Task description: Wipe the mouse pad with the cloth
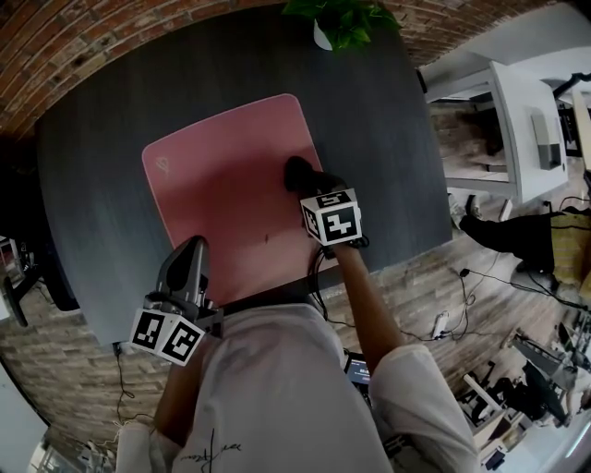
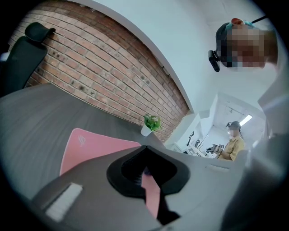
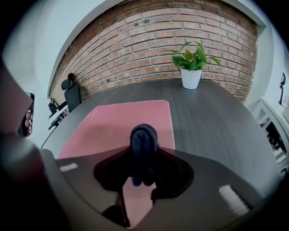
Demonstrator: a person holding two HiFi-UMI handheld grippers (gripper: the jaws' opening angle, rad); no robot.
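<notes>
A pink mouse pad (image 1: 222, 185) lies on the dark table (image 1: 102, 157). My right gripper (image 1: 309, 181) is over the pad's right edge, shut on a bunched dark blue cloth (image 1: 297, 172). In the right gripper view the cloth (image 3: 143, 140) sticks up past the jaws, with the pad (image 3: 113, 119) stretching away behind it. My left gripper (image 1: 193, 249) hangs over the pad's near-left corner, shut with nothing in it. From the left gripper view, the pad (image 2: 90, 144) shows beyond the closed jaws and through a thin slit between them.
A potted green plant (image 1: 340, 23) stands at the table's far edge. A brick wall (image 3: 149, 40) runs behind the table, with a black office chair (image 3: 72, 92) to the left. A white desk (image 1: 517, 120) stands right of the table. Another person (image 2: 232, 142) is in the far room.
</notes>
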